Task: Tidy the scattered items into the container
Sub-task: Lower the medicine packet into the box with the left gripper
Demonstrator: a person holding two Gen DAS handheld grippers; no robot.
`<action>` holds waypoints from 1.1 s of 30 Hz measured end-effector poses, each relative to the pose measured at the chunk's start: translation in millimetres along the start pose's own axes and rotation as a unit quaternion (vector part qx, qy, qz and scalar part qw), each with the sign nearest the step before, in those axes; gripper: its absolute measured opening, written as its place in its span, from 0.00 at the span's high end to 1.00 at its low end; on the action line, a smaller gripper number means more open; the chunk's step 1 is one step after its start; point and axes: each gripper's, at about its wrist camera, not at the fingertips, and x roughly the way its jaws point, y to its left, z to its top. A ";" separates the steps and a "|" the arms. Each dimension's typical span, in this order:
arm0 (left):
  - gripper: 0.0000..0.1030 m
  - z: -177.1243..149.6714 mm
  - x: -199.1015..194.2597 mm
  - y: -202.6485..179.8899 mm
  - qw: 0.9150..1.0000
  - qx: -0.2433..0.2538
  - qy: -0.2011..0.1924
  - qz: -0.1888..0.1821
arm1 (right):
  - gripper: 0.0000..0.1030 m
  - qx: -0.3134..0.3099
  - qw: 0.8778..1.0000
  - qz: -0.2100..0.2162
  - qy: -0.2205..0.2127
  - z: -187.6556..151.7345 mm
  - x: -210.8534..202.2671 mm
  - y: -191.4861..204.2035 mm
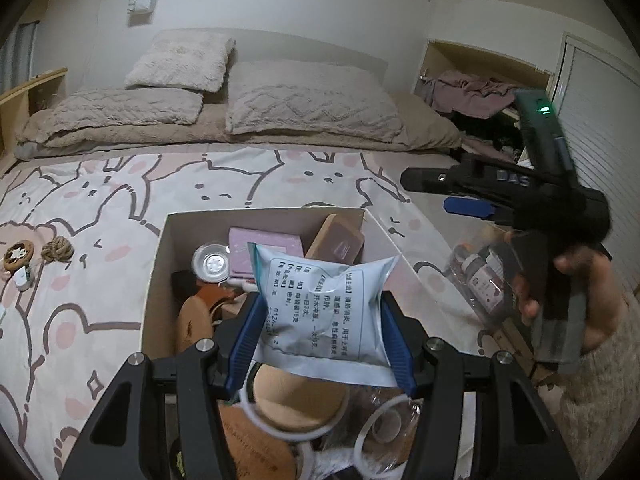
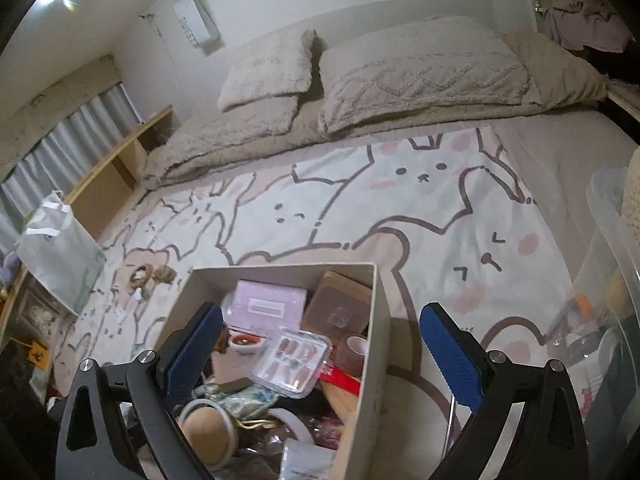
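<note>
My left gripper (image 1: 320, 336) is shut on a pale blue medicine sachet (image 1: 320, 304) and holds it over the open cardboard box (image 1: 154, 276) on the bed. The box is full of small items: a lilac case (image 1: 264, 248), a brown pad (image 1: 340, 240), a clear nail-tip case (image 2: 294, 358). My right gripper (image 2: 320, 356) is open and empty above the box (image 2: 376, 344); its body shows at the right of the left wrist view (image 1: 480, 196). A round coaster (image 1: 18, 254) and a rope knot (image 1: 58, 250) lie on the sheet left of the box.
The bed has a bunny-print sheet (image 1: 120, 208) and beige pillows (image 1: 312, 100) at the head. A clear bag of small bottles (image 1: 484, 276) lies right of the box. A white paper bag (image 2: 60, 256) stands at the bed's left edge. A clear plastic bin (image 2: 616, 240) is at the right.
</note>
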 end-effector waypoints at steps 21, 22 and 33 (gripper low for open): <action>0.45 50.7 101.0 -1.5 0.994 -0.006 0.094 0.052 | 0.04 -0.011 0.999 0.027 -0.030 3.0 -12.0 12.4; 0.45 50.3 105.4 -0.2 0.993 -0.008 0.100 0.057 | 0.04 -0.007 0.999 0.029 -0.029 2.9 -10.7 10.4; 0.14 52.2 125.3 12.0 0.983 -0.008 0.124 0.132 | 0.04 -0.005 1.000 0.029 -0.012 0.1 -1.6 10.6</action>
